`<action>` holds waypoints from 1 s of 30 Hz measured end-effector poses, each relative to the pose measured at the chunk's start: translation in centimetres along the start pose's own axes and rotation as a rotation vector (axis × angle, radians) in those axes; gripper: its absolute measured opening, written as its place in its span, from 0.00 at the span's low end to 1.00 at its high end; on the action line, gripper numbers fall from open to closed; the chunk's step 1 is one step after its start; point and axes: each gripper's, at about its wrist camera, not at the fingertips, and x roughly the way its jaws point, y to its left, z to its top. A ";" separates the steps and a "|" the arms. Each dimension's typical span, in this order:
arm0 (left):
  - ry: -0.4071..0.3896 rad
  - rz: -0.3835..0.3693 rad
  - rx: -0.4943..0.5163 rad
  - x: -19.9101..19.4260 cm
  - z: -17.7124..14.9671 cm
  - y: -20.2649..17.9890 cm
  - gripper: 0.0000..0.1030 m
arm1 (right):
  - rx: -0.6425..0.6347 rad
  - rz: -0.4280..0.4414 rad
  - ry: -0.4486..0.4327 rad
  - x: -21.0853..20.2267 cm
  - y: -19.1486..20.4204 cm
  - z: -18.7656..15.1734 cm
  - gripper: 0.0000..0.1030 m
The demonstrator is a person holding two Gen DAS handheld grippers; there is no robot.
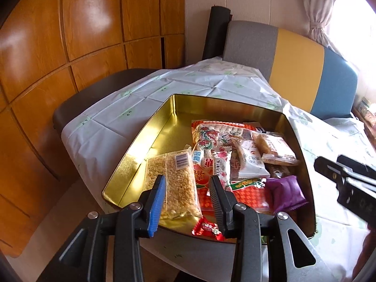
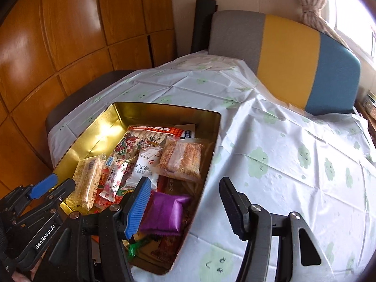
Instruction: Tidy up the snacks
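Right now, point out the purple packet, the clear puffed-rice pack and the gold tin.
purple packet (image 2: pixel 164 213): right wrist view, middle of its foil face.
clear puffed-rice pack (image 1: pixel 181 188): left wrist view, centre of the pack.
gold tin (image 1: pixel 152 129): left wrist view, bare inner left wall.

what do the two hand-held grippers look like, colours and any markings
Both look alike: a black frame with silver pivot bolts and cut-out linkage arms. On each, the left hand-held gripper and the right hand-held gripper, one ribbed finger pad is blue and the other black. White "GenRobot.AI" lettering runs along the left one's body.
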 end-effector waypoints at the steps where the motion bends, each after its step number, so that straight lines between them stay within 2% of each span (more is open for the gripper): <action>1: -0.007 0.002 0.001 -0.2 -0.1 -0.2 0.38 | 0.010 -0.013 -0.010 -0.4 -0.1 -0.4 0.60; 11: -0.033 -0.013 0.037 -1.6 -0.7 -1.9 0.51 | 0.063 -0.059 -0.008 -1.8 -1.3 -3.9 0.60; 30: -0.044 -0.003 0.033 -2.1 -0.6 -1.8 0.58 | 0.057 -0.058 -0.030 -2.5 -1.2 -4.2 0.60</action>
